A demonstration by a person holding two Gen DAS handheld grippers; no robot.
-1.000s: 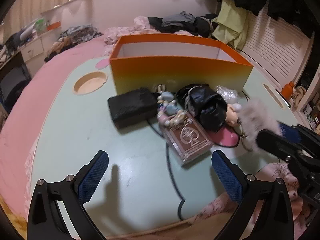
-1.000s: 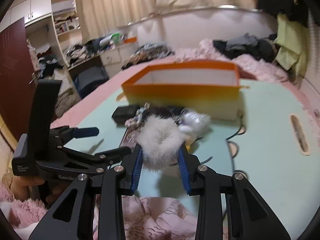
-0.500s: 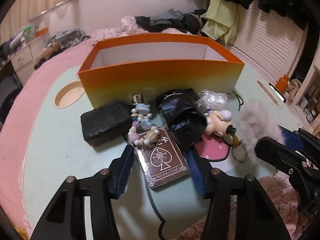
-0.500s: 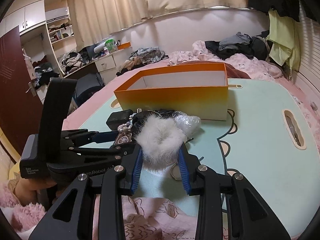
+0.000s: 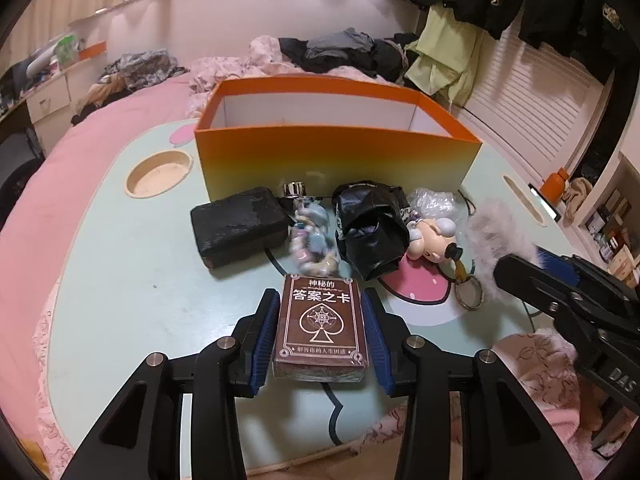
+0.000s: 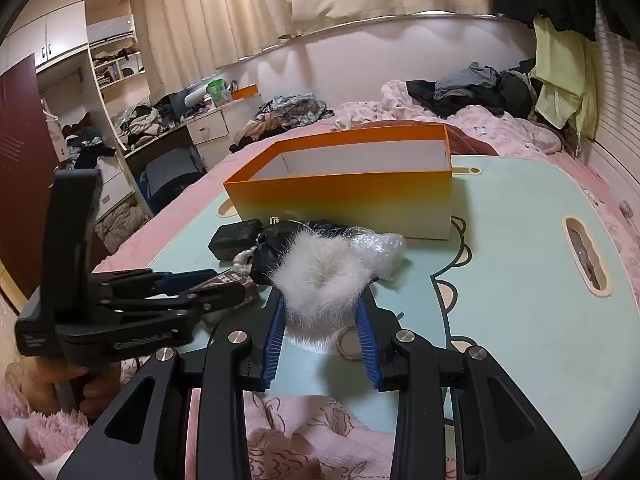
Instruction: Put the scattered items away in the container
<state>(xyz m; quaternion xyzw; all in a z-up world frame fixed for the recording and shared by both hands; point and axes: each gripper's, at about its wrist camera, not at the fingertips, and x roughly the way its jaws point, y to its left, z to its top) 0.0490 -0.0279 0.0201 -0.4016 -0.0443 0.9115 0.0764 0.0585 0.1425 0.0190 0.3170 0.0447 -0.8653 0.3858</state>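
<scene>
Near edge of the table: the left gripper (image 5: 320, 332) has just been closing its jaws, and the blue pads now press both long sides of the card box (image 5: 320, 330). The box looks lifted slightly off the table (image 5: 120, 280).
Right gripper: the right gripper (image 6: 323, 314) pinches the fur ball (image 6: 320, 276) above the table's near edge, and a key ring (image 6: 348, 346) hangs under the fluff.
Container: the orange box (image 5: 332, 156) stands at the far middle of the table, open on top. From what shows of its inside, it looks empty.
Still on the table: the black pouch (image 5: 240, 226), bead string (image 5: 312, 240), black bag (image 5: 372, 228), plastic wrap (image 5: 434, 202) and mouse figure (image 5: 434, 238) crowd against the orange box's near wall.
Risk, card box: the wrapping looks glossy, so the box may slide down between the pads if the squeeze is light or the wrist tips forward.
Risk, bead string: it lies just beyond the card box's far end. A low carry forward could drag it or knock the mouse figure.
Risk, container wall: the near wall is tall and looks like light card, so a carry that stays low could hit the rim and push the orange box toward the far edge.
Risk, two hands: the grippers sit close together, so a shared path to the box could make them collide.
Risk, fur ball: the hanging ring could snag on the rim.
</scene>
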